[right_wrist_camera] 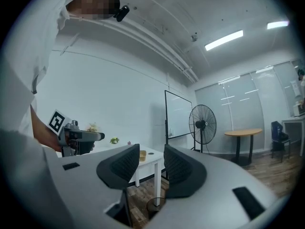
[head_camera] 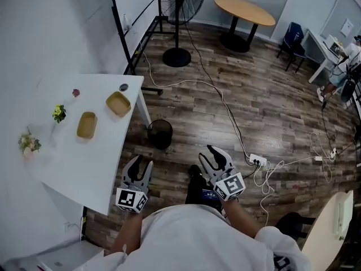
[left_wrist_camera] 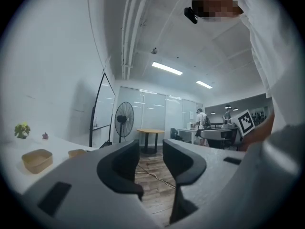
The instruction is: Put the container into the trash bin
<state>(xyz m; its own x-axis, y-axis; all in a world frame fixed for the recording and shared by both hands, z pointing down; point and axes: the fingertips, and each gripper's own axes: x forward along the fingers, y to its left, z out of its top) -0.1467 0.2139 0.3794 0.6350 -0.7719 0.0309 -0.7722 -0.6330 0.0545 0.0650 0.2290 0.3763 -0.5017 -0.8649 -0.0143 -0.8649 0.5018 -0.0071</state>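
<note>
Facing the table, nothing grasped yet

Neither is binned: the near container (head_camera: 86, 125) and far container (head_camera: 118, 103) lie on the table (head_camera: 84, 162), and the bin (head_camera: 160, 133) stands on the floor (head_camera: 271, 112) beside it. Left gripper (head_camera: 138, 167) and right gripper (head_camera: 213, 156) point level near the body, jaws spread, nothing between them. Grasping, carrying and dropping all remain.

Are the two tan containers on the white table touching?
Apart: the head view shows bare white table between the left tan container and the right tan container.
</note>
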